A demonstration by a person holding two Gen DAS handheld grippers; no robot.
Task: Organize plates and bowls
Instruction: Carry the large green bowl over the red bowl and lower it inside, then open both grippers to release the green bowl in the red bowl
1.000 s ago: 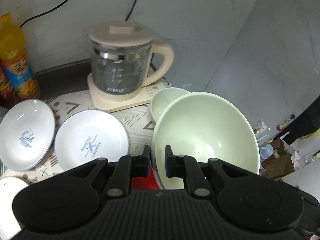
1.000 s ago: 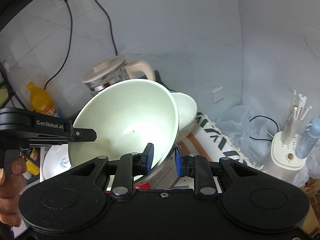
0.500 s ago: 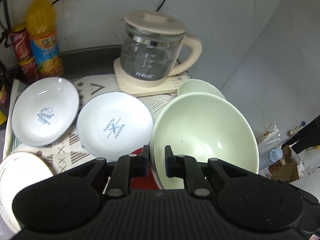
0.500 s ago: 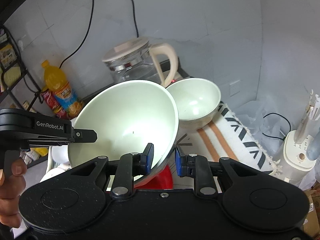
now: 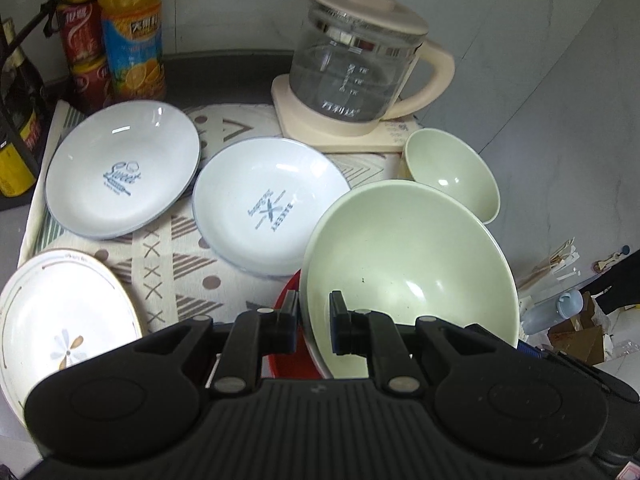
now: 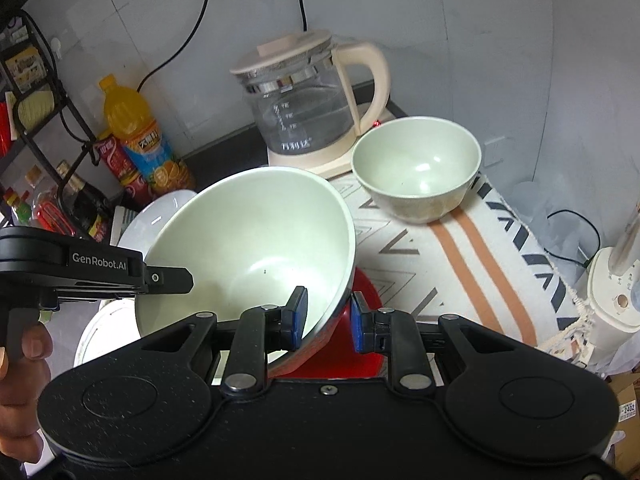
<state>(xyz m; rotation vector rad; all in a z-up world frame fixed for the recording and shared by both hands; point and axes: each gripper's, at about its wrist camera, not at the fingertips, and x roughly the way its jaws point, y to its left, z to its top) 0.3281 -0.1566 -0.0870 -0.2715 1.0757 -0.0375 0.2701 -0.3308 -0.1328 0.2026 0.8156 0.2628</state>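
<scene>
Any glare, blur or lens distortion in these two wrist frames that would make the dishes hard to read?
Left wrist view: sharp; small glare spots on the large green bowl and the Sweet plate, whose print stays legible; fisheye bends the wall edges. Right wrist view: the kettle looks slightly soft, a highlight sits in the small green bowl, and the corners are dark.

A dark countertop (image 5: 224, 68) carries a patterned cloth (image 5: 188, 256), a glass kettle (image 5: 356, 68) on its cream base, a juice bottle (image 5: 132, 36) and red cans (image 5: 82, 40). On the cloth lie two white printed plates (image 5: 120, 168) (image 5: 268, 204), a flower-patterned plate (image 5: 60, 320), a small green bowl (image 6: 416, 168) and, seemingly, a red dish (image 6: 360, 344)
</scene>
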